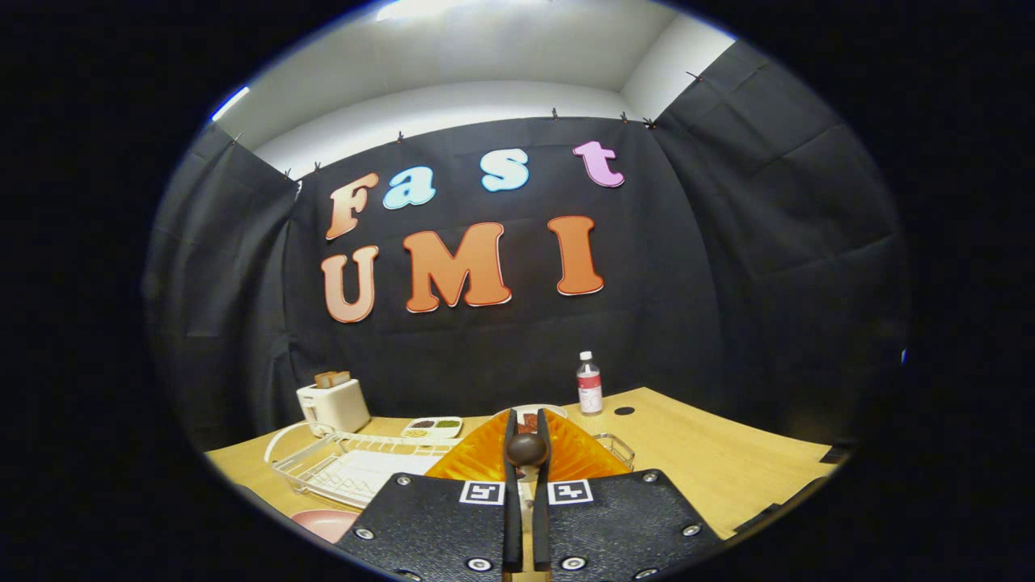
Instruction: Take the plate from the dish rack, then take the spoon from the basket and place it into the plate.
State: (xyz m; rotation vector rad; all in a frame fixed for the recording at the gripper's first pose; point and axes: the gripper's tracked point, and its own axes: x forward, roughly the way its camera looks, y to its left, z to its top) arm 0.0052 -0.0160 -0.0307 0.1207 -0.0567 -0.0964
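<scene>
Spoon [526, 449] handle pinched between the closed gripper [526, 424] fingers, lifted above the orange basket [517, 459] — likely for carrying to the pink plate [326, 523].

Dish rack [356, 465] lies left of the fingers [526, 453]; toaster [333, 406] behind it, bottle [589, 384] perhaps farthest back.

Orange ribbed basket [477, 462], pink plate [325, 523], white dish rack [340, 465], white toaster [334, 406]
</scene>
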